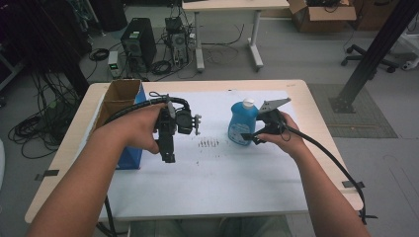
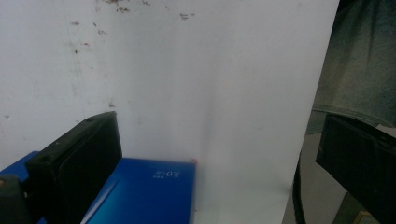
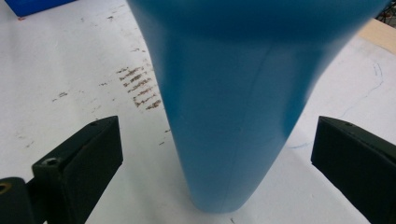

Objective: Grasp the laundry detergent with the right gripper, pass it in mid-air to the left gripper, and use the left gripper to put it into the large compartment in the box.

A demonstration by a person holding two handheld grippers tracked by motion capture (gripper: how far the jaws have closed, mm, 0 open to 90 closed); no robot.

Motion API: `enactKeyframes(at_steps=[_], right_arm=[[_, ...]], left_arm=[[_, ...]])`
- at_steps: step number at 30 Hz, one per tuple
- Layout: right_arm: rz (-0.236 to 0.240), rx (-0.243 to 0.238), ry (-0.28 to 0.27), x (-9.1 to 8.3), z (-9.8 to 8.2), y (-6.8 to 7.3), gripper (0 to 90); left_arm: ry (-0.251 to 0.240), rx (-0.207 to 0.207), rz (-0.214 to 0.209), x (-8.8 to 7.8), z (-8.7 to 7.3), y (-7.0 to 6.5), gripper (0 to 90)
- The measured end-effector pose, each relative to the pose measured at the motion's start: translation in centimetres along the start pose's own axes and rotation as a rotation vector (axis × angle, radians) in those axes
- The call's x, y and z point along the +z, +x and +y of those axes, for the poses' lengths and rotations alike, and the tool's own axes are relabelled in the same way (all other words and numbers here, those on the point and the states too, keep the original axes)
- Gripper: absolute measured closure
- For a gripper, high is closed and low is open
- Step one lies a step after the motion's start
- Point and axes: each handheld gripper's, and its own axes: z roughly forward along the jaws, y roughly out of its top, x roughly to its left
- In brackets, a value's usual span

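One blue bottle (image 1: 242,123), smooth plastic with a white cap, tapering, stands between the right gripper (image 1: 258,132)'s wide-spread jaws, seemingly untouched. The left gripper (image 1: 167,148) gapes empty.

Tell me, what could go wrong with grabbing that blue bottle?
The bottle stands upright between the right gripper's open jaws, neither one touching it. It is tall on a narrow base, so a lopsided squeeze might tip it. It looks smooth too, so it may slip when lifted.
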Motion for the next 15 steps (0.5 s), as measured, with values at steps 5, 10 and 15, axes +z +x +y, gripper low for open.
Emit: enactKeyframes(at_steps=[5,10,15], right_arm=[[-0.008,0.001,-0.015,0.3,-0.1,0.1,2.0],[-0.020,0.006,-0.041,0.8,-0.3,0.3,1.7],[-0.028,0.022,-0.056,1.2,-0.5,0.4,1.6]], left_arm=[[0.000,-0.003,0.000,0.0,-0.1,0.0,0.4],[-0.003,-0.008,0.001,0.1,-0.4,-0.1,0.4],[0.000,-0.009,-0.002,0.2,-0.6,-0.1,0.4]])
